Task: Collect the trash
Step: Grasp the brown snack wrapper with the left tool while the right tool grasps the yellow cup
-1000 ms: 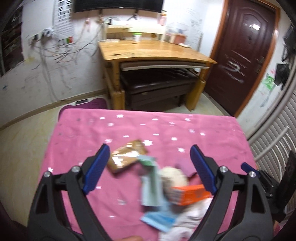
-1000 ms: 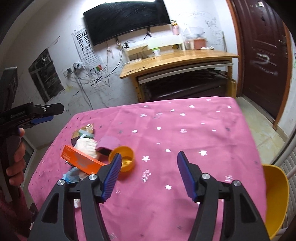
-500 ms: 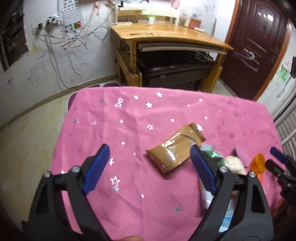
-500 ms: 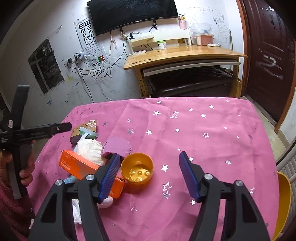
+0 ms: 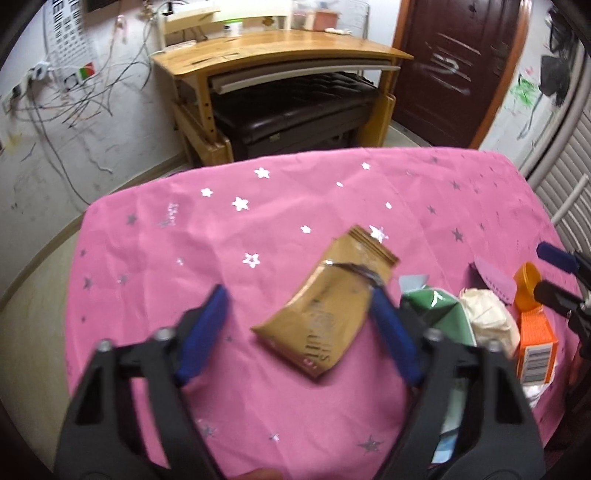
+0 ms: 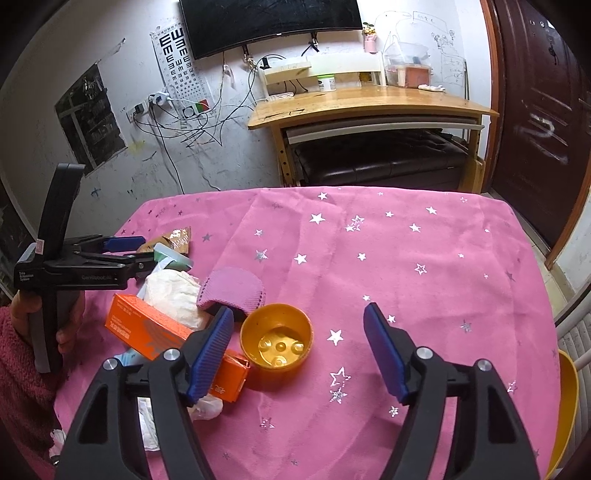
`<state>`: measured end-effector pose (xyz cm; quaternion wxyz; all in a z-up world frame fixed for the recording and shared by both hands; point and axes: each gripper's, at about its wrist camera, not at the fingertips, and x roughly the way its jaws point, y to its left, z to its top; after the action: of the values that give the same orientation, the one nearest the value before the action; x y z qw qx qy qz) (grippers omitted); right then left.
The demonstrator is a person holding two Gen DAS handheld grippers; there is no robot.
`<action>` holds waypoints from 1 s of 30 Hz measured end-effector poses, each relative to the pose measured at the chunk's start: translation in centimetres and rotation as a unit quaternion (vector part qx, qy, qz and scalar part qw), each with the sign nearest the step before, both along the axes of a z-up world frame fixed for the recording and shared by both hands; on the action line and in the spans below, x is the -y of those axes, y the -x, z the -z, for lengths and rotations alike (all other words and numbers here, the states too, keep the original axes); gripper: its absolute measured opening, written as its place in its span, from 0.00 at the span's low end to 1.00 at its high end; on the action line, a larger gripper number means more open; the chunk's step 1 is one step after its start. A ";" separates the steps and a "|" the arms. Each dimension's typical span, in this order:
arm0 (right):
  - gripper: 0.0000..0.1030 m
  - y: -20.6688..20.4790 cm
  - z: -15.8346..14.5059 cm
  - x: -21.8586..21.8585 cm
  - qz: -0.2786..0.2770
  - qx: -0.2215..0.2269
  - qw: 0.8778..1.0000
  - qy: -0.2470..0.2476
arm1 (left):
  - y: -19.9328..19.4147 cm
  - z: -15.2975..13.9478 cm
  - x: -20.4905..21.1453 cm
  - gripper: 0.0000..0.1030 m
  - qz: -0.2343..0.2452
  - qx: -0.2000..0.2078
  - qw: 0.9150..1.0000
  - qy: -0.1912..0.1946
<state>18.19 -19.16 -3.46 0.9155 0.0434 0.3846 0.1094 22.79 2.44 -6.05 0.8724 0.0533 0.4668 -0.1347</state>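
Probably a home room: wooden desk point(image 6: 369, 103), wall-mounted screen point(image 6: 269, 22), scribbled walls point(image 6: 110, 55).

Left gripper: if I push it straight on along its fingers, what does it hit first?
Most likely the brown wrapper, which lies flat on the pink tablecloth between the open jaws of the left gripper. They have just been closing; depth is hard to judge.

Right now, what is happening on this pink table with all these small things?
A person is collecting trash with a hand-held gripper in each hand. The left hand-held gripper has just been closing around a brown snack wrapper that lies flat on the pink tablecloth; it is not yet pinched. The right hand-held gripper has been opening over a yellow cup, next to an orange box and crumpled tissue. Nothing is lifted yet.
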 end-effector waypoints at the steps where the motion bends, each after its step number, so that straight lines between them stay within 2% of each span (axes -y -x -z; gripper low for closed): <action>1: 0.66 -0.1 0.0 -0.1 0.000 -0.001 1.000 0.000 | 0.1 0.0 0.3 0.58 0.003 0.006 1.000 -0.007; 3: 0.66 -0.1 0.1 -0.3 -0.002 -0.002 1.000 0.001 | 0.4 -0.1 0.7 0.43 0.012 0.008 1.000 -0.004; 5: 0.66 -0.3 0.3 -0.5 -0.004 -0.006 1.000 0.003 | 0.8 -0.3 1.0 0.27 0.010 0.018 1.000 -0.019; 7: 0.66 -0.4 0.3 -0.5 -0.004 -0.006 1.000 0.003 | 1.1 -0.4 1.0 0.18 0.001 0.023 0.999 -0.026; 16: 0.64 -1.5 0.9 -1.1 -0.003 -0.028 0.999 0.026 | 2.8 -1.5 -1.3 0.17 -0.050 0.029 0.998 -0.025; 17: 0.60 -1.5 0.9 -1.2 -0.004 -0.027 0.999 0.029 | 3.1 -1.7 -1.7 0.17 -0.057 0.031 0.998 -0.026; 19: 0.35 -1.3 1.0 -1.6 -0.012 -0.029 0.999 0.035 | 3.7 -2.0 -2.5 0.17 -0.069 0.032 0.997 -0.027; 30: 0.34 0.2 0.0 -0.6 -0.009 -0.007 1.000 0.027 | 6.0 -3.8 -3.2 0.17 -0.081 0.053 0.995 -0.024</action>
<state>18.01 -18.52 -3.45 0.9128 0.0161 0.3940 0.1068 16.81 5.62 -2.24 0.9023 0.0430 0.4261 -0.0491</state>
